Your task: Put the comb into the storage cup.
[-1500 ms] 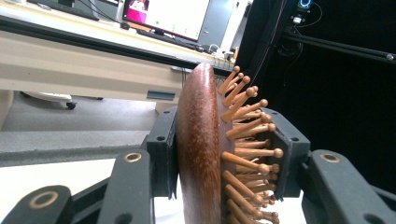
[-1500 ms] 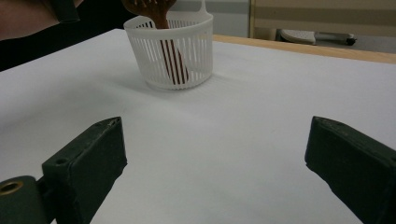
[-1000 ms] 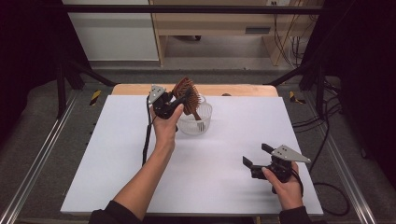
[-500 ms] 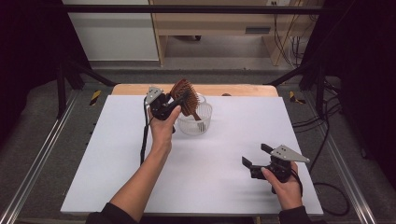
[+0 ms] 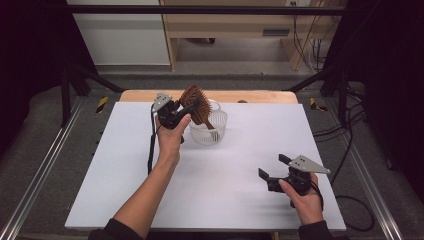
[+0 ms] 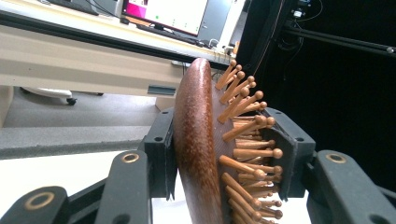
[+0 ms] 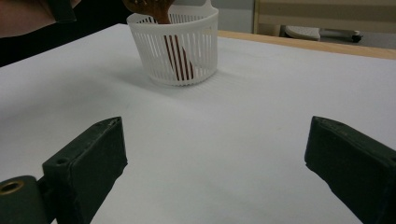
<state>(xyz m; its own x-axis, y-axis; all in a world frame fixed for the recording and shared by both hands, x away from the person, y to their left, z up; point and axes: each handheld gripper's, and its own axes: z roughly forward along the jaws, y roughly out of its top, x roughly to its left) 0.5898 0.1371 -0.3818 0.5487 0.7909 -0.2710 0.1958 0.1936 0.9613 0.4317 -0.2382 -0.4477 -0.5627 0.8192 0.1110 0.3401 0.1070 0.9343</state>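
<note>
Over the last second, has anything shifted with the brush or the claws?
Hardly anything. The left claw stays clamped on the wooden hairbrush, its handle down in the white slotted basket; the brush head sits a touch further left. The right claw remains open, resting on the white table, and the basket has not moved.

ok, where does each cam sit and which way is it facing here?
High view: above the person's side of the white table, looking forward and down; both forearms, left gripper, right gripper.
Left gripper view: on the left gripper, looking along its jaws, shut on the wooden hairbrush, toward a desk behind.
Right gripper view: low on the right gripper, looking across the table at the white slotted basket; jaws open, empty.
Shared: the high view and the right gripper view both show the brush handle in the basket.
</note>
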